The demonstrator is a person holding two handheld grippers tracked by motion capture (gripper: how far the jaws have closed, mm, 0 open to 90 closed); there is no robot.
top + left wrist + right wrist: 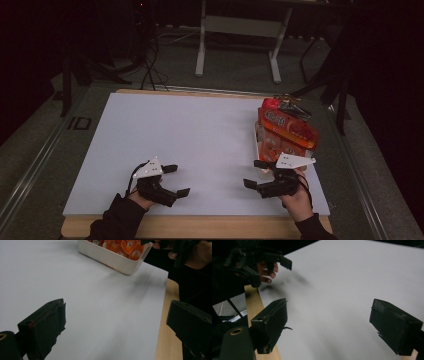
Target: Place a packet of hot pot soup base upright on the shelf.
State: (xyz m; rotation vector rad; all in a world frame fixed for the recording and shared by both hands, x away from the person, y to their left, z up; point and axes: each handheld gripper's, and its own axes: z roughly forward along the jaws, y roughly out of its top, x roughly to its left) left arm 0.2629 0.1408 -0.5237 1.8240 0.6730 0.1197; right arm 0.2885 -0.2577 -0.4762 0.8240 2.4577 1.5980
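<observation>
Both hands wait, box not touched yet

Our left gripper [176, 179] and right gripper [254, 174] hover open and empty over the white tabletop [200, 135]. Next we think the right one must reach the white plastic box of orange snack packs [286, 131] just beyond it.

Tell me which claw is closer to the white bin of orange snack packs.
The right claw. It sits just in front of the white bin at the table's right side, while the left claw is farther off toward the middle. Both are open and empty.
</observation>
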